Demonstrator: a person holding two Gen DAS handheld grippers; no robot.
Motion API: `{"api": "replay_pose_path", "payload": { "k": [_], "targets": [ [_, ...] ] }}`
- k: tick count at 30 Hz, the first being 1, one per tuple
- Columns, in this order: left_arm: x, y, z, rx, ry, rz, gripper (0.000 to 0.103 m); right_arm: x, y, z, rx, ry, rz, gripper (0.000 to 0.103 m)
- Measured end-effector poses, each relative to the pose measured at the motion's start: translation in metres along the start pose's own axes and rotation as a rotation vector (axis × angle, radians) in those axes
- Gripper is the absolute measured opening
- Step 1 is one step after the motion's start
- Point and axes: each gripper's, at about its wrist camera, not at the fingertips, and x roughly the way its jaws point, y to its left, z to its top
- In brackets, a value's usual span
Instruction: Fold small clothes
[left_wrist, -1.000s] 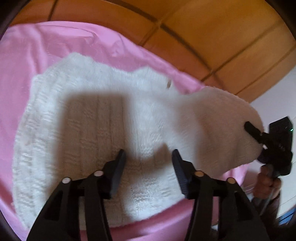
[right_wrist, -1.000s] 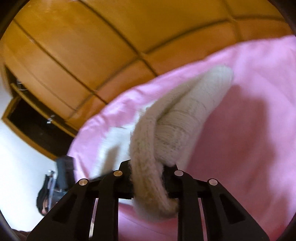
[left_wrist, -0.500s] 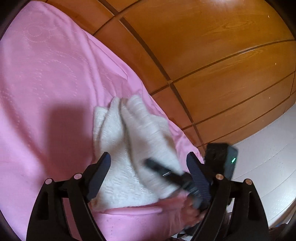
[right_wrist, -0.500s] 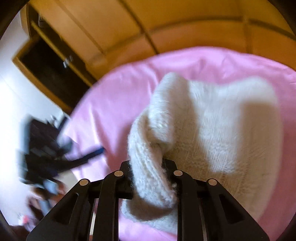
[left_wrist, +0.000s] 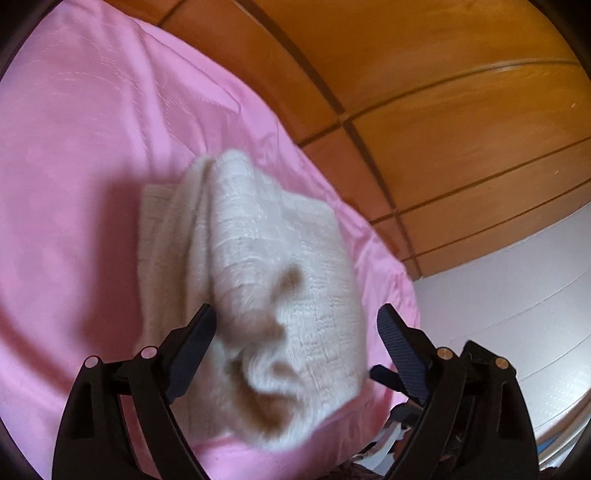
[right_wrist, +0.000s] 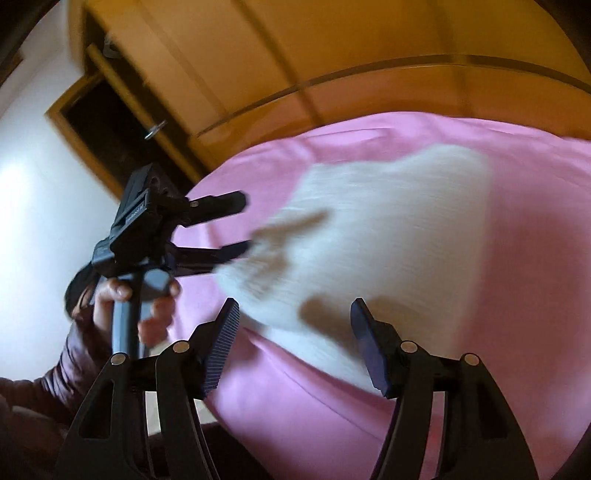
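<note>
Right wrist view: the right gripper (right_wrist: 293, 328) has just let its jaws spread, nothing pinched; the folded white knit garment (right_wrist: 373, 236) lies ahead on the pink sheet (right_wrist: 535, 295). The left gripper (left_wrist: 295, 325) gapes wide, with the garment's near edge between its fingers and bare sheet leftward.

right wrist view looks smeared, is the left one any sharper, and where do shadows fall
Right wrist view: heavy motion blur streaks the white knit garment; gripper shadows darken its near edge. Left wrist view: milder blur, softest on the garment's near folds; shadow on the pink sheet to its left.
</note>
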Motion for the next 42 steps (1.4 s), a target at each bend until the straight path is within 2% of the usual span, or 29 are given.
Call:
{"api": "replay_pose_path", "payload": {
  "k": [1,3,4,5,8,11,13,15,17,18,21,23,27,29,31,34,37,42],
  "targets": [
    [0.008,0.000,0.003,-0.006,0.019,0.023,0.086,-0.009,-0.013,-0.006,0.030,-0.011,-0.032,0.062],
    [0.022,-0.002,0.007,0.004,0.056,0.063,0.066,-0.014,-0.031,-0.012,0.074,-0.023,-0.079,0.062],
    [0.028,-0.004,0.006,0.020,0.075,0.090,0.037,-0.015,-0.037,-0.015,0.089,-0.030,-0.097,0.062],
    [0.034,-0.006,0.006,0.035,0.086,0.135,0.018,-0.014,-0.042,-0.017,0.100,-0.041,-0.117,0.062],
    [0.029,-0.011,0.001,0.064,0.059,0.161,0.015,-0.010,-0.043,-0.011,0.100,-0.072,-0.132,0.062],
    [0.005,-0.025,-0.008,0.105,-0.001,0.161,0.013,0.008,-0.032,-0.007,0.053,-0.041,-0.104,0.059],
    [-0.010,-0.030,-0.014,0.129,-0.023,0.190,0.013,0.024,-0.014,-0.012,0.000,0.010,-0.070,0.058],
    [-0.011,-0.022,-0.021,0.138,-0.011,0.277,0.014,0.042,0.005,-0.024,-0.080,0.049,-0.123,0.058],
    [-0.002,-0.005,-0.025,0.117,0.006,0.347,0.017,0.061,0.007,-0.034,-0.080,0.086,-0.140,0.058],
    [0.008,0.000,-0.026,0.124,0.013,0.390,0.020,0.066,0.007,-0.037,-0.088,0.087,-0.149,0.058],
    [0.019,-0.010,-0.031,0.173,-0.029,0.440,0.028,0.066,0.009,-0.035,-0.100,0.081,-0.170,0.058],
    [0.020,-0.026,-0.032,0.213,-0.064,0.497,0.047,0.058,0.005,-0.031,-0.085,0.074,-0.151,0.058],
    [0.001,-0.045,-0.038,0.276,-0.142,0.605,0.063,0.032,-0.009,-0.026,-0.029,0.038,-0.110,0.058],
    [-0.010,-0.052,-0.038,0.290,-0.186,0.606,0.075,0.018,-0.021,-0.024,0.010,0.009,-0.109,0.060],
    [-0.019,-0.058,-0.039,0.319,-0.223,0.623,0.075,0.011,-0.028,-0.021,0.043,-0.016,-0.123,0.070],
    [-0.025,-0.063,-0.042,0.340,-0.240,0.619,0.080,0.006,-0.045,-0.013,0.104,-0.034,-0.129,0.072],
    [-0.033,-0.063,-0.046,0.355,-0.243,0.614,0.084,0.009,-0.056,-0.002,0.170,-0.040,-0.101,0.086],
    [-0.030,-0.060,-0.046,0.363,-0.243,0.609,0.086,0.028,-0.076,0.016,0.252,-0.024,-0.041,0.086]
  ]
}}
